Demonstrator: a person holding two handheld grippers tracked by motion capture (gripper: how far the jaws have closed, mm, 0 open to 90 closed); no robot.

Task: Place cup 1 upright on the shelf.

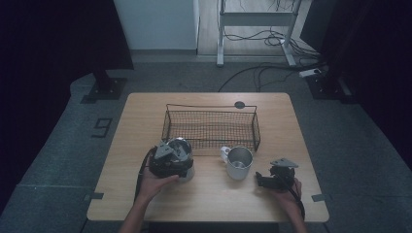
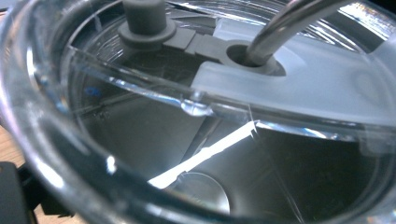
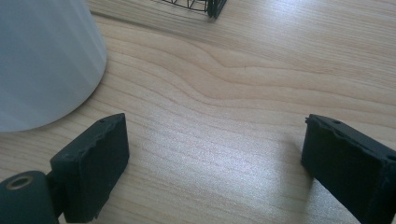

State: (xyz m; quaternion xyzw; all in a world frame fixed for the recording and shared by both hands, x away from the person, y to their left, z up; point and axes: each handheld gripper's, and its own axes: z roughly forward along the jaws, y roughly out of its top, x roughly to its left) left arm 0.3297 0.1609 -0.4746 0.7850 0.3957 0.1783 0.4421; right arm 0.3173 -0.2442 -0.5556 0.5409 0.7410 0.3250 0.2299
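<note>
On the table point(image 1: 209, 194), a wire basket point(image 1: 210, 127) sits toward the far edge, just left of centre to centre-right. Near the basket's front left corner stands a clear lidded cup point(image 1: 182, 156), with the left gripper point(image 1: 167, 158) directly over it and the left hand point(image 1: 156, 183) behind it on the near side. A mug point(image 1: 239, 162) stands just in front of the basket's right end, to the right of the cup. Farther right, near the table's near right corner, the right gripper point(image 1: 272, 179) rests low on the tabletop, the mug just to its left, well apart from the left gripper.
</note>
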